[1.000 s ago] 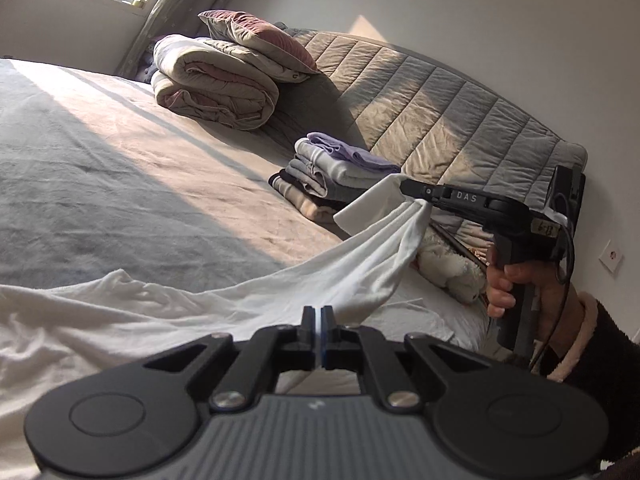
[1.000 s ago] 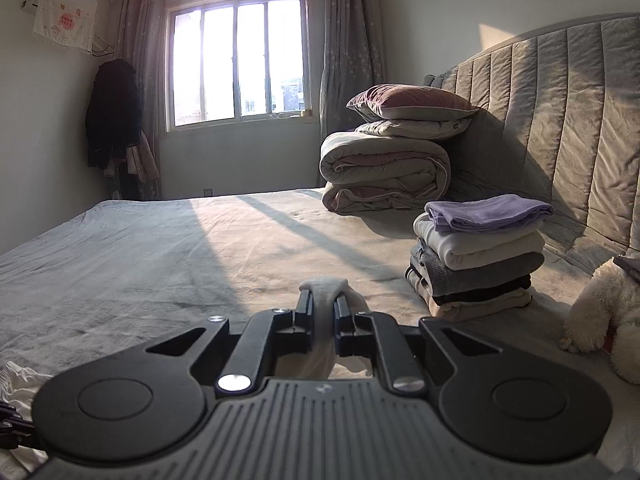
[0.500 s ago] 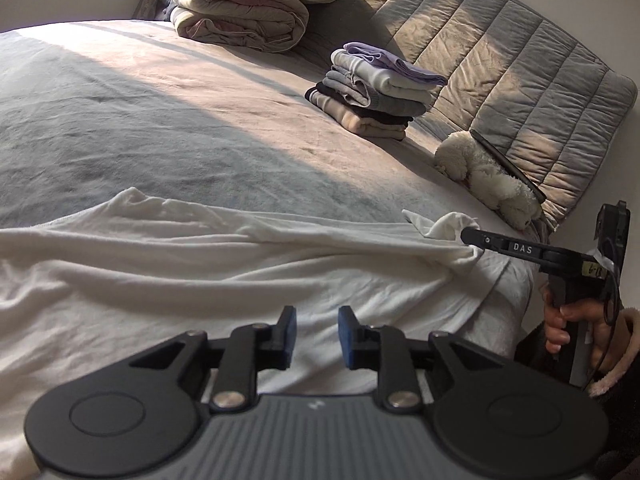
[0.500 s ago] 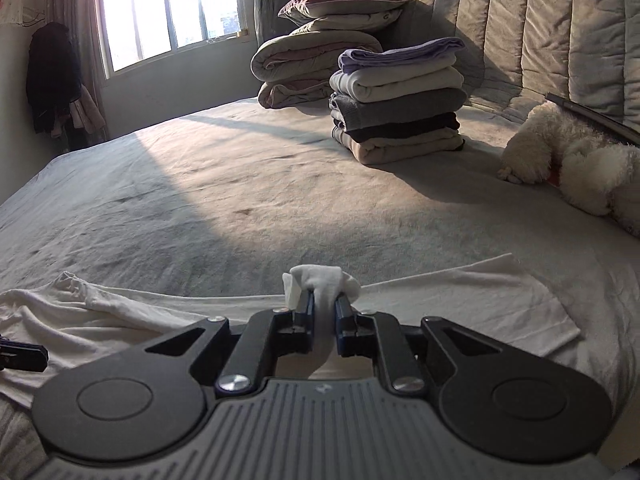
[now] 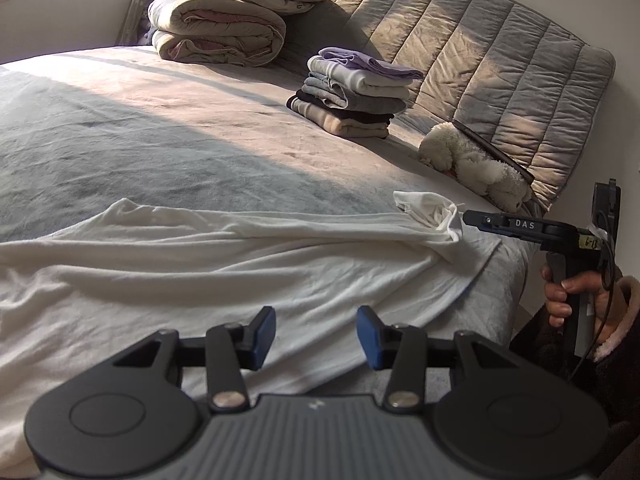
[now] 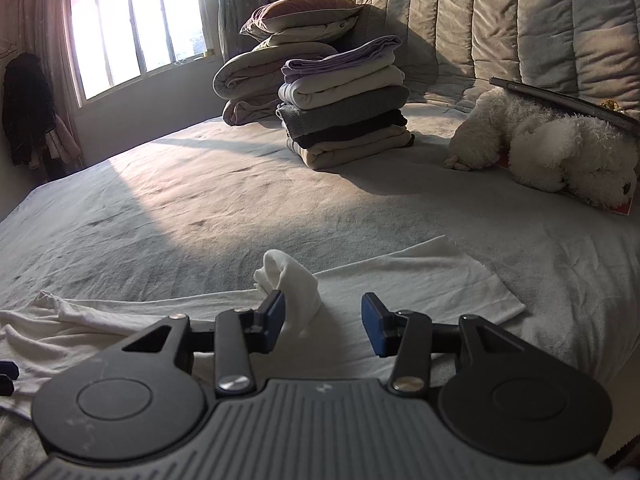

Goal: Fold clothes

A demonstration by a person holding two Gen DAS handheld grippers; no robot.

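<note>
A white garment (image 5: 200,264) lies spread across the near part of the grey bed (image 5: 160,140), reaching its right edge. My left gripper (image 5: 316,334) hovers over the garment's near hem, jaws opening, with nothing between the blue pads. My right gripper (image 6: 323,320) is also opening. A bunched corner of the garment (image 6: 296,284) stands up between its jaws and leans on the left pad (image 6: 276,316), no longer pinched. In the left wrist view the right gripper (image 5: 466,218) sits just right of that bunched corner (image 5: 432,214), held by a person's hand (image 5: 560,296).
A stack of folded clothes (image 5: 352,92) stands near the quilted headboard (image 5: 480,48), with a rolled duvet and pillows (image 5: 216,36) behind it. A white plush toy (image 6: 552,148) lies at the right by the headboard. Window (image 6: 136,32) and hanging dark coat (image 6: 28,108) at far left.
Both grippers came down and laid the lifted white garment on the bed. The left jaws opened first and let go; then the right jaws opened off the bunched corner.
</note>
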